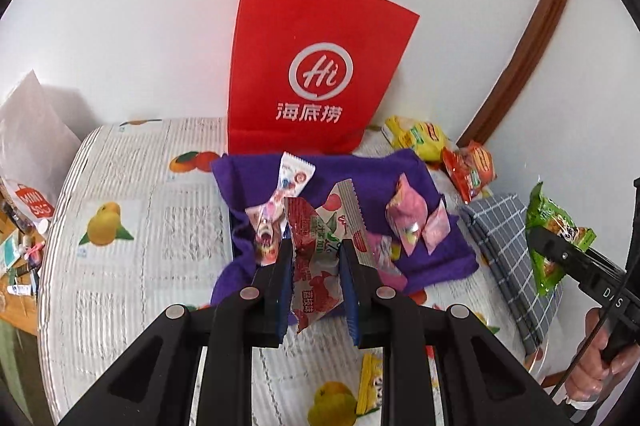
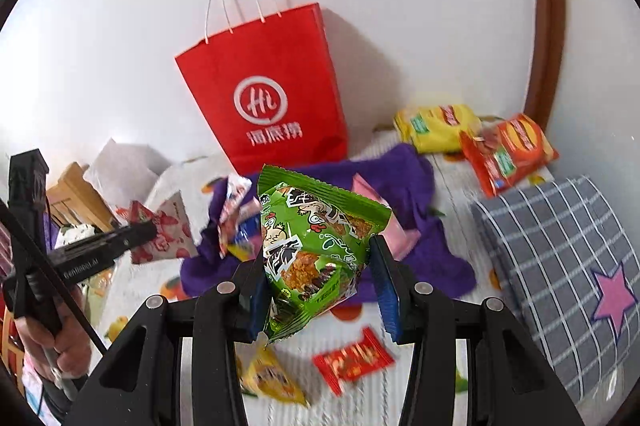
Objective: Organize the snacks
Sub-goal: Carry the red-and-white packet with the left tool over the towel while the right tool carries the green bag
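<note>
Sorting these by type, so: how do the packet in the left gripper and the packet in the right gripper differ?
The left packet is red and white with strawberry-like print; the right packet is green with cartoon chickens. The left packet looks flat and crumpled between nearly shut jaws; the right packet is puffier and holds the jaws wider apart. Both are sealed with serrated edges, each clamped and off the table, facing the red bag.

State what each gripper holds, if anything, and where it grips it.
Left gripper: the red-and-white strawberry snack packet, pinched across its middle. Right gripper: the green chicken-print snack packet, clamped by its sides at mid-height.
</note>
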`<state>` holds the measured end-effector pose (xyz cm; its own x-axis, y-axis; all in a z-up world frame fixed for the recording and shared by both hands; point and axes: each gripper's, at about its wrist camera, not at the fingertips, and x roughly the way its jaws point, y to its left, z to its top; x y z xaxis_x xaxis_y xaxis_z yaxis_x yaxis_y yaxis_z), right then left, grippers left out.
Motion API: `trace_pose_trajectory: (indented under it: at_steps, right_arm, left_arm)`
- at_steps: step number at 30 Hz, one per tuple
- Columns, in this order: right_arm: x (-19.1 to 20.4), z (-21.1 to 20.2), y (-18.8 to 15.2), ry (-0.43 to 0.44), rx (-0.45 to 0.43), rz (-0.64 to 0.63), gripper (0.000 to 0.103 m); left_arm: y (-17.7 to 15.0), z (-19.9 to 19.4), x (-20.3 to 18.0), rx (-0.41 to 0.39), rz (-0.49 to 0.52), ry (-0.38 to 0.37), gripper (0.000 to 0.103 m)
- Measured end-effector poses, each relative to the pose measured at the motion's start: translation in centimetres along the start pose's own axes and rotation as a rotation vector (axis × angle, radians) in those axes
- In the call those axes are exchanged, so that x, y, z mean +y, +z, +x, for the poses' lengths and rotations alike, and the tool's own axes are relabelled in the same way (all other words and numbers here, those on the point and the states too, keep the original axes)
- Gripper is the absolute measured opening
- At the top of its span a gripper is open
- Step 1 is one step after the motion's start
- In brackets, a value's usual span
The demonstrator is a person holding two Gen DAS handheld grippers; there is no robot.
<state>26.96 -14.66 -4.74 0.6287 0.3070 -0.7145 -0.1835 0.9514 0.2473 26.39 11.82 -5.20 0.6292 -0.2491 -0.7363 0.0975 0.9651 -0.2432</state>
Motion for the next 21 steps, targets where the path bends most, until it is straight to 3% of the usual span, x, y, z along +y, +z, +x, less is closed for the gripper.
trace_pose_trajectory:
  at_steps: [6,14,18,21]
  right_arm:
    - [1.0,1.9,2.6,0.019,-0.008,-0.019,0.045]
    - [2.2,3.9,6.0,0.089,-0.013,-0.017,0.045]
    - [2.5,5.5,6.3,0.106,-0.008,-0.042,0.045]
    - [2.0,7.6,5.8,0.116,0.045,-0.023,0.045]
  left_arm:
    - [2.3,0.9,-0.2,-0.028,0.014,0.046,0.021]
    - [4.5,1.8,0.0,-0.049,-0.012,0.041,0.021]
    - [4.5,2.4,0.3,-0.037,-0.012,0.056,0.021]
    - [4.5,3.0,0.8,-0.028,-0.025,0.072,0.021]
